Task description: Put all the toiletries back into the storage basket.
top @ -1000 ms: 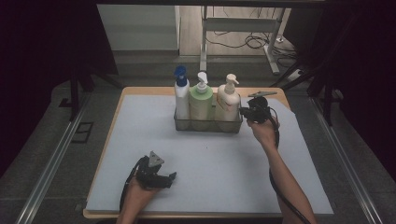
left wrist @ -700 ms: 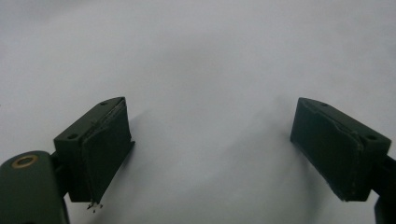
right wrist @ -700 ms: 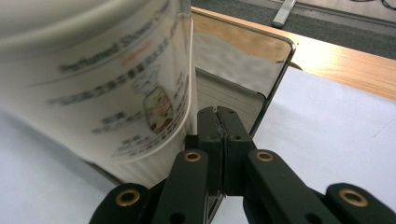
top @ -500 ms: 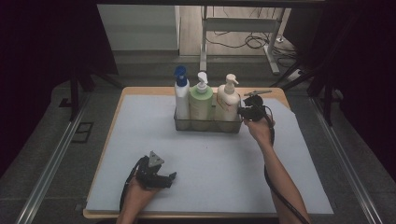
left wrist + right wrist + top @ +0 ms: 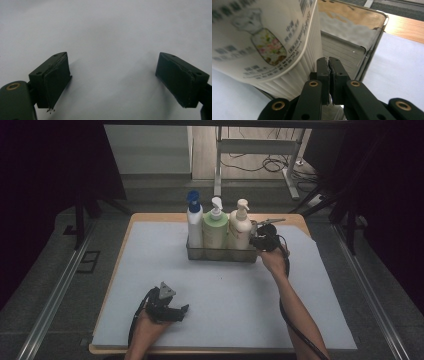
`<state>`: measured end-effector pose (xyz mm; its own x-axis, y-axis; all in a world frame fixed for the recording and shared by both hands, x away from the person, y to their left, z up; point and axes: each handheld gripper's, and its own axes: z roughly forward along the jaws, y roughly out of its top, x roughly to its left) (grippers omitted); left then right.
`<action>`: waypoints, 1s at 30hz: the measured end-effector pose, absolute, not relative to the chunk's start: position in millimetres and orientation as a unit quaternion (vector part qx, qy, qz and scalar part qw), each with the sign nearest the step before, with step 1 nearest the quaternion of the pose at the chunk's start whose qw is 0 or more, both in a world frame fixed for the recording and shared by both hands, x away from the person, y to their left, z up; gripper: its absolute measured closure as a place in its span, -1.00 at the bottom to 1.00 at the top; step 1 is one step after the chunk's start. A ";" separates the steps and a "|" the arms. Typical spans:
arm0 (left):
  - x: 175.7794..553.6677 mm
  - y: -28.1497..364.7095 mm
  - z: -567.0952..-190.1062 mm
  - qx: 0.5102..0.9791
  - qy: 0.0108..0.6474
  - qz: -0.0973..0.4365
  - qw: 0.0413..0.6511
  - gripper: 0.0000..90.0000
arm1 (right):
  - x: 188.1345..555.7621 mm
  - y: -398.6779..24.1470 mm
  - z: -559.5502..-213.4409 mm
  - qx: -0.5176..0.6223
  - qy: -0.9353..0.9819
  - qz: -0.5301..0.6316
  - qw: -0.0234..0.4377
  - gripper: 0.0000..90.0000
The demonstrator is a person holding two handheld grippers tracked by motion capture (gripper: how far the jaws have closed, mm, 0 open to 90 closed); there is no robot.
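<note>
Quick look at where I am. My right tool (image 5: 259, 240) is up at the right end of the metal basket (image 5: 220, 254), and in the right gripper view its jaws are clenched flat together on nothing, parked just beside the ribbed side of the cream bottle (image 5: 269, 42). That bottle stands at the right end of the basket, next to the green bottle (image 5: 215, 230) and the blue-capped bottle (image 5: 194, 222), all three upright in a row near the far edge of the surface (image 5: 225, 295). My left tool (image 5: 167, 307) rests near the front edge with its jaws released wide and only pale mat between them.

Handling guess: the cream bottle is stiff plastic with a pump top, probably fairly heavy if it's full, and the smooth label face looks slippery. The ribbed side should give the pads more bite, so I'd take it across the body above the basket wall, or by the neck under the pump. It's tall, so a low grip might tip it.

Hard to tell: whether the jaws actually touch the bottle or the basket wall. The basket wall hides the bottle bases, the close-up cuts off the pump, and the label print is too blurred to read. I also can't see how full any of them are.
</note>
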<state>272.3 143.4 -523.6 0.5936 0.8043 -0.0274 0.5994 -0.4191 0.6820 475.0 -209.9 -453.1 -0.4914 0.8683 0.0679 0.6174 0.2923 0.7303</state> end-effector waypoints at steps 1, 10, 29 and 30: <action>272.3 143.4 -523.6 0.828 0.424 0.154 0.333 -0.73 | 474.8 -208.7 -453.2 0.474 0.785 0.361 0.172 0.92; 272.3 143.4 -523.6 0.828 0.424 0.154 0.333 -0.73 | 472.3 -195.8 -453.4 0.458 0.794 0.365 0.166 0.91; 272.4 143.3 -523.7 0.828 0.424 0.154 0.333 -0.73 | 467.0 -189.6 -449.1 0.453 0.797 0.366 0.161 0.99; 272.5 143.6 -523.5 0.829 0.423 0.154 0.332 -0.73 | 466.4 -189.7 -449.0 0.454 0.796 0.367 0.160 0.99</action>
